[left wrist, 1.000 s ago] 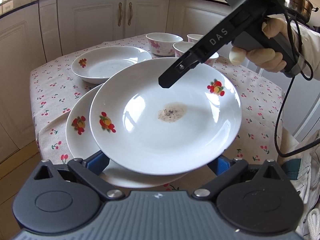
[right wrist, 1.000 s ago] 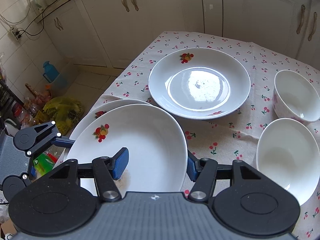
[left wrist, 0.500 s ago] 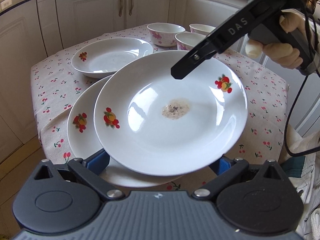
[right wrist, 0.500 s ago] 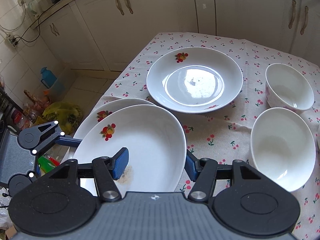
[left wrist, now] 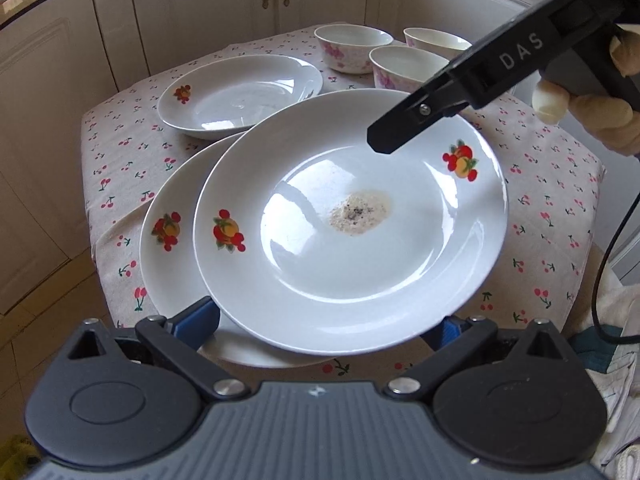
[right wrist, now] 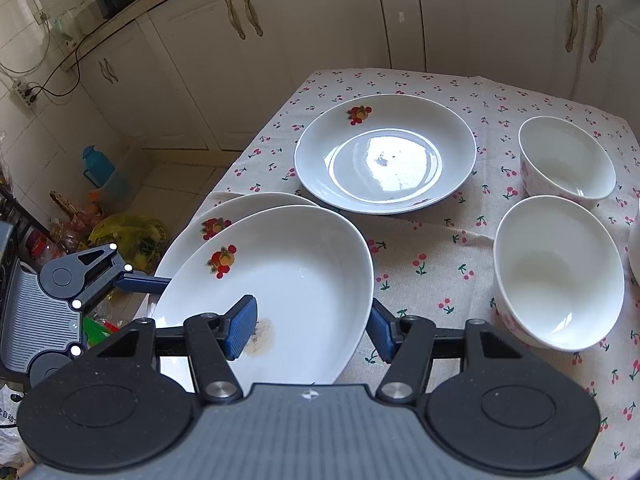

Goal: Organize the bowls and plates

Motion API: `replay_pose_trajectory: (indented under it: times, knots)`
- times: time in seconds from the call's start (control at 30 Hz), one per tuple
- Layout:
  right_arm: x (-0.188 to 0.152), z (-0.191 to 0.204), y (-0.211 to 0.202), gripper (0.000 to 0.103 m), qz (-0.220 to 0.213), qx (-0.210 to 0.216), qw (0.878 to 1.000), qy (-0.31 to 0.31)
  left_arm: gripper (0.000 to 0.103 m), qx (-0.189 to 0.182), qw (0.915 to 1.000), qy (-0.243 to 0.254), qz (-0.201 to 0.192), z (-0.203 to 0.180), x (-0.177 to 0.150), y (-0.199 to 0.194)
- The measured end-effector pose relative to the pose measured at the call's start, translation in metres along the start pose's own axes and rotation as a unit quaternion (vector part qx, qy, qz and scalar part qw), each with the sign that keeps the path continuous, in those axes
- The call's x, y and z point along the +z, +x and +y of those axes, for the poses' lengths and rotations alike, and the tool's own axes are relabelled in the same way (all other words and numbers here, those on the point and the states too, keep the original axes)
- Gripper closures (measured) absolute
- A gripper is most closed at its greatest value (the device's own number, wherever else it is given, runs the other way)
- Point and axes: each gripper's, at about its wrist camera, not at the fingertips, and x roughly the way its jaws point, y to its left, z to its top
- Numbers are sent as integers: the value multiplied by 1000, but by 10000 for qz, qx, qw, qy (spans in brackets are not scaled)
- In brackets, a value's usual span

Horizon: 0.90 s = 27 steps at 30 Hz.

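Note:
A white plate with fruit prints and a brown stain (left wrist: 352, 220) is raised over a second plate (left wrist: 168, 256) that lies at the table's near corner. My right gripper (right wrist: 310, 330) straddles the raised plate's rim (right wrist: 280, 276), one blue pad inside, one outside, jaws apart. My left gripper (left wrist: 328, 326) is open at that plate's near edge, pads just under and beside the rim. A third plate (left wrist: 240, 96) lies farther back. Three white bowls (left wrist: 352, 46) stand behind it.
The table (left wrist: 552, 200) has a cherry-print cloth and drops off close below the stacked plates. White cabinets (right wrist: 320, 20) stand behind. Bags and a blue bottle (right wrist: 96, 168) lie on the floor to the left of the table.
Both cameras have pulled up and back a little; the raised plate has stayed over the lower plate. The right gripper has lifted slightly above the plate's far rim.

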Motion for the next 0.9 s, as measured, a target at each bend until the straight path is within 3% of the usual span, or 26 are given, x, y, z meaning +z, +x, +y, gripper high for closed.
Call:
replay_pose_trajectory:
  times: [0.2,0.63,0.9]
  knots:
    - [1,-3,2,38,7,58,10000,37,1,-99,9998,-144,129,4,5,-2]
    - [-1,-8,-4,38,-55,166,9992,346,1,-97,9989,169,429,1,11,6]
    - [-3,-9,-12,38,-76,236,9985,486,1,-69,9994,85,320,1,8,0]
